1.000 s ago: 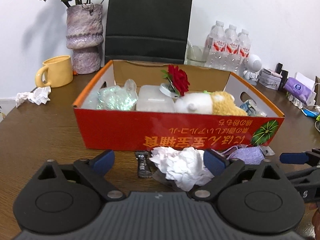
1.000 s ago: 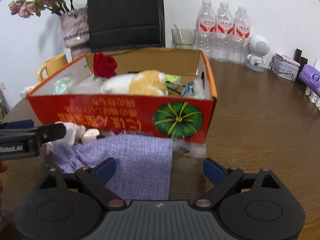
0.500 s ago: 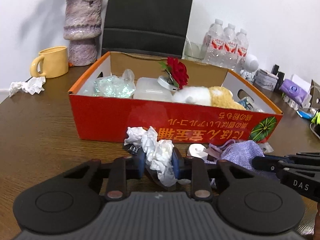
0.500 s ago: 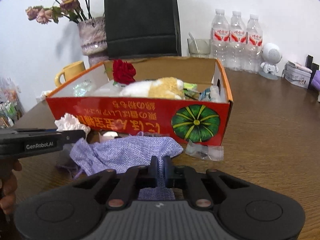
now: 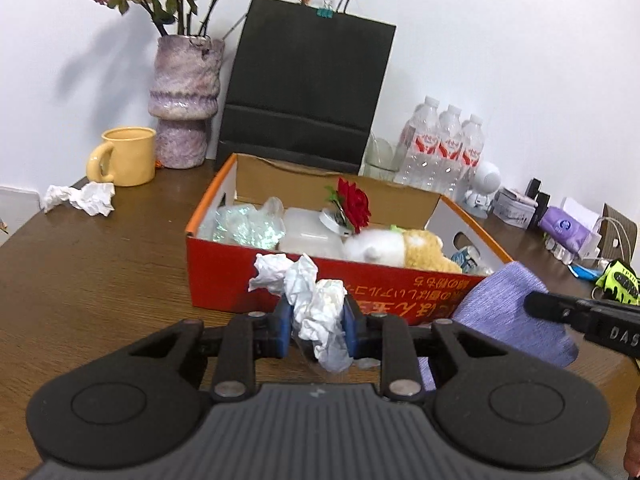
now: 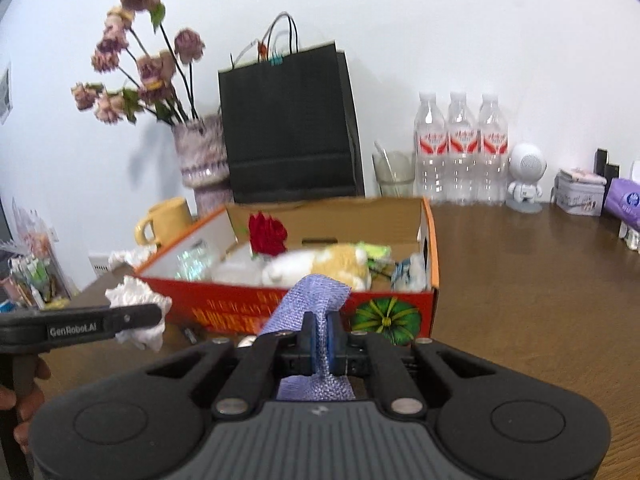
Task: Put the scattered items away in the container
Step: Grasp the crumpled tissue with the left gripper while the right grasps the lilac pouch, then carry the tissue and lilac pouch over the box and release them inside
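Observation:
The orange-red cardboard box [image 5: 224, 280] stands on the wooden table and holds a red rose, a plush toy, a clear plastic case and shiny wrap. My left gripper [image 5: 316, 320] is shut on a crumpled white tissue [image 5: 316, 300] and holds it above the table, just in front of the box's near wall. My right gripper [image 6: 320, 338] is shut on a lilac woven cloth [image 6: 316, 296], lifted in front of the box [image 6: 400, 312]. The cloth also shows in the left wrist view [image 5: 508, 312], and the tissue in the right wrist view [image 6: 138, 300].
Another crumpled tissue [image 5: 80, 198] lies at the far left beside a yellow mug [image 5: 124, 156]. A vase of dried flowers [image 5: 184, 100], a black paper bag [image 5: 304, 92], water bottles [image 5: 444, 148] and small items stand along the back wall.
Both grippers closed on their items and lifted them off the table: the left with the tissue, the right with the lilac cloth. Both views rose relative to the box.

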The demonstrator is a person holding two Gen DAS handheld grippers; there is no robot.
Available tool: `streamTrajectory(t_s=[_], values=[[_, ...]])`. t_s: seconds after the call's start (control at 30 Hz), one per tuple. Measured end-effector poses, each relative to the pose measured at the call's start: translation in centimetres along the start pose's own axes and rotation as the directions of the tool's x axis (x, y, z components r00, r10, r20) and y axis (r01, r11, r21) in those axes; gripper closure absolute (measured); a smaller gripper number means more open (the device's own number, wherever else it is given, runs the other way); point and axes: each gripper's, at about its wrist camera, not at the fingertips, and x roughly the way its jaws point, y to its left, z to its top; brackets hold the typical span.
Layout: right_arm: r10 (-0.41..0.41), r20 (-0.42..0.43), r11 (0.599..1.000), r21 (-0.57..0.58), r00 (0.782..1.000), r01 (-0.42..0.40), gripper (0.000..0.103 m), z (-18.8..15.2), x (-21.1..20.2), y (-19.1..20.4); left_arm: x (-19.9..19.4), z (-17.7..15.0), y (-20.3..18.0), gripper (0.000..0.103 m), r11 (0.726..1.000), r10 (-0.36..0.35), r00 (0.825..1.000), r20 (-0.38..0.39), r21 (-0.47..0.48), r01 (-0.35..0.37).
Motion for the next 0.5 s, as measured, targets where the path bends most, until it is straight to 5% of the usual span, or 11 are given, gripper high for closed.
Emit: streamTrajectory(t_s=[0.5], values=[[0.001,0.079,1.0,-0.012,0.997,-0.001,0.099,2.0,-3.9,1.5,-3.2,0.8,0.7,0.077,0.999,-0.036,0.999,0.027,-0.026,0.036]])
